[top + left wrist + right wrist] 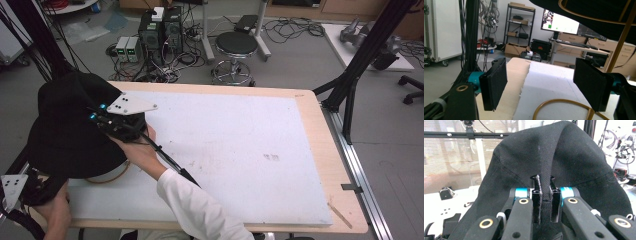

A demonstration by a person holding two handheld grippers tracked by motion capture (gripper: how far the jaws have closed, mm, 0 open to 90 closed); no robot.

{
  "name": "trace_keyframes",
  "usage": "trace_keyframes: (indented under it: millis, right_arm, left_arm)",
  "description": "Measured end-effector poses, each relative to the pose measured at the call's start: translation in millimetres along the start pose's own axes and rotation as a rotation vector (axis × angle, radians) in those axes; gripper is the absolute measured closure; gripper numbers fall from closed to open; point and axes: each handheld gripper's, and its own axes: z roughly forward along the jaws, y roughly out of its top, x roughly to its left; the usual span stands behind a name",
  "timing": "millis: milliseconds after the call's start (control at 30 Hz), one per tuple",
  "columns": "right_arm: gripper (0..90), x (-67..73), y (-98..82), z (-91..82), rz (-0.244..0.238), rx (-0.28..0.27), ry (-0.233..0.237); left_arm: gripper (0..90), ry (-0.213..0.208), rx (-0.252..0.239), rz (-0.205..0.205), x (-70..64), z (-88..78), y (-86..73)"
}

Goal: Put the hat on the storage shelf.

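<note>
A black cloth hat (70,130) sits on a gold wire stand (114,174) at the left of the white board. My right gripper (96,113), under its grey plate, reaches into the hat's right side. In the right gripper view the right gripper (543,178) is shut on a raised fold of the hat (554,152). My left gripper (27,192) sits low at the hat's near left edge. In the left gripper view the left gripper (540,75) stands open over the stand's ring (559,102), with nothing between its pads and the hat's brim (599,12) above.
The white foam board (225,140) covers most of a wooden table (322,150). Behind the table on the floor are a stool (235,45), computer boxes (160,30) and cables. A black frame post (357,70) stands at the table's right far corner.
</note>
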Motion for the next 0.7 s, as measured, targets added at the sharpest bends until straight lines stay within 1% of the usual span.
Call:
trace_keyframes:
  millis: [133, 267, 333, 400, 533, 633, 700]
  right_arm:
    - [84.3, -1.2, -0.4, 0.3, 0.008, 0.006, 0.005]
    - [80.7, -1.7, -0.8, 0.4, 0.01, 0.008, -0.007]
    - [78.7, -1.6, -1.1, 0.4, -0.001, 0.011, -0.026]
    - [78.3, -2.6, -1.7, 0.8, 0.009, 0.02, -0.035]
    - [76.7, -3.7, -2.1, 1.1, 0.017, 0.024, -0.032]
    - [67.6, -4.0, -1.9, 0.6, 0.018, 0.025, -0.02]
    - [65.1, -3.9, -2.1, 0.8, 0.014, 0.032, -0.019]
  left_arm:
    - [27.4, 0.002, 0.003, 0.001, 0.6, -0.3, 0.1]
    - [27.3, 0.001, 0.002, 0.001, 0.3, -0.3, 0.2]
    - [27.3, 0.001, -0.001, 0.001, 0.0, 0.1, 0.0]
    - [27.3, 0.001, 0.0, 0.0, -0.1, 0.2, -0.1]
    - [27.4, 0.002, -0.001, 0.002, -0.1, -0.1, 0.1]
    - [27.4, 0.002, -0.001, 0.0, 0.1, -0.4, 0.3]
    - [27.3, 0.002, -0.001, 0.001, 0.1, -0.4, 0.3]
